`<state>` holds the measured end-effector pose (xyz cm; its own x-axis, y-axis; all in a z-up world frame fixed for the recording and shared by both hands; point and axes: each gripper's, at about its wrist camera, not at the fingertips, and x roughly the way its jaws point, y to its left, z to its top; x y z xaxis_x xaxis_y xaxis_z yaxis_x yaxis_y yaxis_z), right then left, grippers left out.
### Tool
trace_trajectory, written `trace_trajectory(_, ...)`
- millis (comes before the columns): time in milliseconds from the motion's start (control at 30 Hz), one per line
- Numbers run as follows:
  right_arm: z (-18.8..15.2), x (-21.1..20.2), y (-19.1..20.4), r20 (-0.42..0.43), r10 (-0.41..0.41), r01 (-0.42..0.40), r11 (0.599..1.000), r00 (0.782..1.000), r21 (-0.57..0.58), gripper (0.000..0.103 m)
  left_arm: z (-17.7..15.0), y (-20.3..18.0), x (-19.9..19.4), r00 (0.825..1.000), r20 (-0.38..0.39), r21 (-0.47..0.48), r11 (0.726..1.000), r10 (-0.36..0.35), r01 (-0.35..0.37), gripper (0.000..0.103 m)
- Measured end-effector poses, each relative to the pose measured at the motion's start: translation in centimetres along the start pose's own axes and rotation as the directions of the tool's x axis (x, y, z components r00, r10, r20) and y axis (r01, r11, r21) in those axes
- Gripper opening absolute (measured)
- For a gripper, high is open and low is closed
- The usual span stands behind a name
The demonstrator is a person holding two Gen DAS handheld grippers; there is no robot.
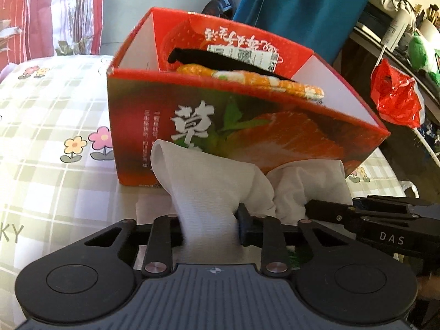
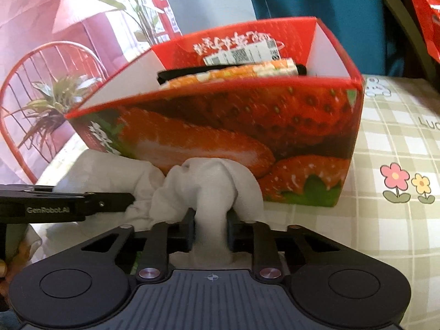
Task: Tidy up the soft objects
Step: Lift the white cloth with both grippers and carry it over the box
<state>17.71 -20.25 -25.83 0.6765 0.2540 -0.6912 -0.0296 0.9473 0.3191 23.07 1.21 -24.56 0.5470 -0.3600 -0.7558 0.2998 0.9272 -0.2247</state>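
Observation:
A white sock (image 1: 209, 181) lies bunched on the table against the front wall of a red strawberry-printed box (image 1: 247, 126). My left gripper (image 1: 209, 228) is shut on one ribbed part of it. My right gripper (image 2: 210, 228) is shut on another fold of the same white sock (image 2: 209, 184), close beside the left gripper (image 2: 129, 199). In the left wrist view the right gripper (image 1: 310, 207) comes in from the right, its tip at the sock. Inside the box (image 2: 220, 115) lie an orange patterned soft item (image 1: 275, 82) and a black one (image 1: 203, 55).
The table carries a checked cloth with flower prints (image 1: 55, 110). A red plastic bag (image 1: 393, 96) hangs off to the right, and a blue cloth (image 1: 302, 5) hangs behind the box. A red wire chair (image 2: 41, 82) stands beyond the table's left edge.

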Motion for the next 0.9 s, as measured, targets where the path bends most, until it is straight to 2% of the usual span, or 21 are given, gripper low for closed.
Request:
trace_trajectory(133,0.2,-1.4,0.8,0.038,0.020,-0.019,1.000,0.999,-0.020,0.015,0.1,-0.4,-1.6,0.999,0.042,-0.010,1.000,0.002,-0.002,0.021)
trace_trajectory(367,0.3,-4.8,1.5,0.130,0.053,-0.051,0.998,0.990,-0.022,0.015,-0.1,-1.6,-5.9,0.988,0.152,-0.042,0.999,-0.010,0.017,0.020)
trace_trajectory(600,0.8,-7.8,2.5,0.201,0.071,-0.061,0.997,0.977,-0.056,0.015,0.4,-3.6,-9.0,0.971,0.241,-0.008,1.000,0.003,-0.001,0.020)
trace_trajectory(900,1.6,-10.3,3.4,0.255,0.066,-0.045,0.995,0.965,-0.087,0.015,1.1,-5.1,-10.8,0.958,0.288,0.029,1.000,-0.019,0.011,0.020)
